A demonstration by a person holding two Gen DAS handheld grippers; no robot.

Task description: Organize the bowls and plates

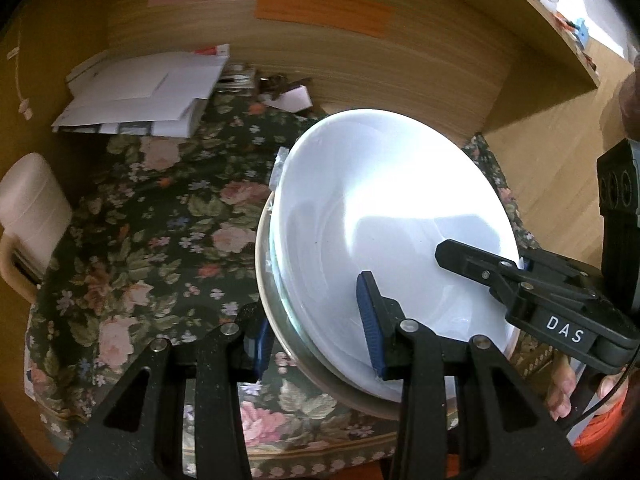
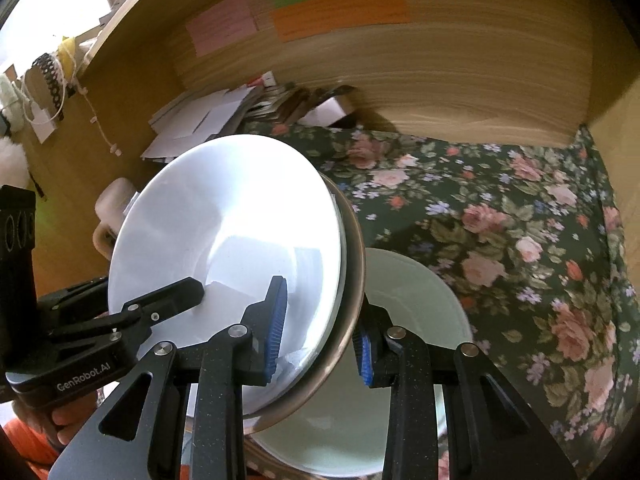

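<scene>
Two close fisheye views are taken from the wrists, angled steeply down along each set of tongs. The stack of plates [image 1: 392, 216] [image 2: 224, 232], the flowered worktop [image 1: 160, 240] [image 2: 500, 220] and the wooden wall [image 1: 400, 72] [image 2: 440, 80] are shared.

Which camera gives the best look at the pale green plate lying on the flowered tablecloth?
The right wrist view. The pale green plate lies flat on the tablecloth there, partly hidden behind the lifted stack of dishes. In the left wrist view that stack fills the middle and the green plate cannot be seen.
</scene>
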